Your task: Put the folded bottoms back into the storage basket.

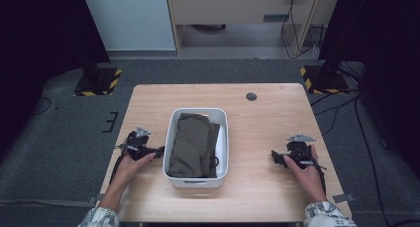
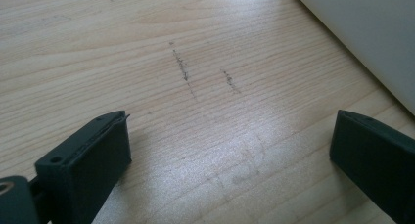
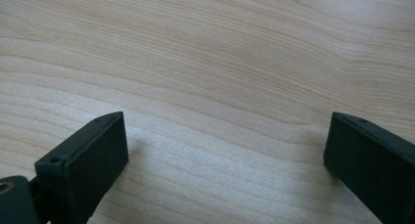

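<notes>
Olive cloth [image 1: 192, 143] folded inside white bin [image 1: 222, 138] at mid-table [image 1: 277, 113], seemingly packed away. Left gripper [image 1: 157, 151] low just beside bin's left wall, right gripper [image 1: 275, 157] well apart to its right; both spread wide over bare wood, holding nothing, probably parked. Cloth beyond either pair of jaws.

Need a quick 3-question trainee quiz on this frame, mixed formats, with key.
1. True or false: the folded olive-green cloth lies inside the white rectangular plastic bin.
2. Which gripper is nearer the bin? A) left gripper B) right gripper
3. Fill in: both grippers' jaws stand ____ over the light wooden table, with nothing between them.

Key: 1 true; 2 A; 3 open.
</notes>
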Available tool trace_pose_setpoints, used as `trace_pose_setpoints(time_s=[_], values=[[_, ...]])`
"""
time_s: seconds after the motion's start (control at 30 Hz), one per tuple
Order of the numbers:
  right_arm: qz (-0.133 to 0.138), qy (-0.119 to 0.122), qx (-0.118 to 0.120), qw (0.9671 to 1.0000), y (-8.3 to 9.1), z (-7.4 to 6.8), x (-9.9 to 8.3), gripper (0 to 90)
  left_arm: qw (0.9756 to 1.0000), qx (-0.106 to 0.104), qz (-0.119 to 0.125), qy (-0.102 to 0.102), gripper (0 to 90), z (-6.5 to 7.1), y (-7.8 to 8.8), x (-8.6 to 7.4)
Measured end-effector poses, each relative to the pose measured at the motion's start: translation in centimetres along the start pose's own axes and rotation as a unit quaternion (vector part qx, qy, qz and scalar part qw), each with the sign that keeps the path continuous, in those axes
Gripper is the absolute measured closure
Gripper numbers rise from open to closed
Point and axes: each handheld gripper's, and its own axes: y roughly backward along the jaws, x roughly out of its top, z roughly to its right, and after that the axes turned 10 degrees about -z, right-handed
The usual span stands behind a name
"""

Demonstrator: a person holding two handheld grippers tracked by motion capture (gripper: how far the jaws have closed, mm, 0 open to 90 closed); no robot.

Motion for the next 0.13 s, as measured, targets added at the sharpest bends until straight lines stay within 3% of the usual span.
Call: trace_pose_setpoints(time_s=[0.13], values=[[-0.003, -0.01, -0.004, 0.9999, -0.04, -0.26, 0.05, 1.4, 1.0, 0.003, 0.0, 0.004, 1.1, -0.03, -0.03, 0.05]])
